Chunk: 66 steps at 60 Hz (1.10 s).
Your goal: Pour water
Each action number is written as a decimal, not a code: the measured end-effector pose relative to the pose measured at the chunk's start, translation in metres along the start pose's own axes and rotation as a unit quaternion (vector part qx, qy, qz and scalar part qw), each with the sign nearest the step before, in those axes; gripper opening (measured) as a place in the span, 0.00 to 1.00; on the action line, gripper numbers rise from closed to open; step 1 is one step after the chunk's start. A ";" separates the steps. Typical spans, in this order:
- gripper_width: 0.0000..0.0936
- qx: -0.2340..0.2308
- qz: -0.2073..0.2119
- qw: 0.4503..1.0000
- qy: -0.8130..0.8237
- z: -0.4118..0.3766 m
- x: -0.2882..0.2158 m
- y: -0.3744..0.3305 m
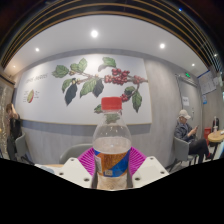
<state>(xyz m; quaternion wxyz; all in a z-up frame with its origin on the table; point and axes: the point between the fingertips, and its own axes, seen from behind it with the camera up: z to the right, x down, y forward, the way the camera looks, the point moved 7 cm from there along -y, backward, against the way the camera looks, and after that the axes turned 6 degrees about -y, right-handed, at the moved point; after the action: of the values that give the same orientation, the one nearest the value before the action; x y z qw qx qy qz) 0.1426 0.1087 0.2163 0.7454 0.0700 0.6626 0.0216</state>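
Note:
A clear plastic bottle (112, 140) with a red cap (111, 103) and an orange and blue label stands upright between my gripper's fingers. My gripper (112, 168) is shut on the bottle, its magenta pads (87, 161) pressing on the label at both sides. The bottle is held up, with the room's far wall behind it. The lower part of the bottle is hidden below the fingers.
A large wall picture of leaves and red berries (95, 80) hangs behind the bottle. A person (186, 132) sits at the right by a table. Another person (14, 125) is at the far left. Ceiling lights (94, 33) shine above.

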 end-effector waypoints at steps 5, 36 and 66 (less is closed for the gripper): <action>0.42 -0.015 -0.037 0.999 -0.008 0.006 0.046 0.014; 0.65 -0.028 -0.102 0.994 -0.001 0.012 0.085 0.023; 0.91 -0.077 -0.169 0.983 0.006 -0.007 0.067 -0.167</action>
<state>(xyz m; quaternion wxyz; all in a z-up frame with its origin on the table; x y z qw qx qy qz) 0.1341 -0.0481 0.1270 0.7371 -0.1010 0.6660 -0.0533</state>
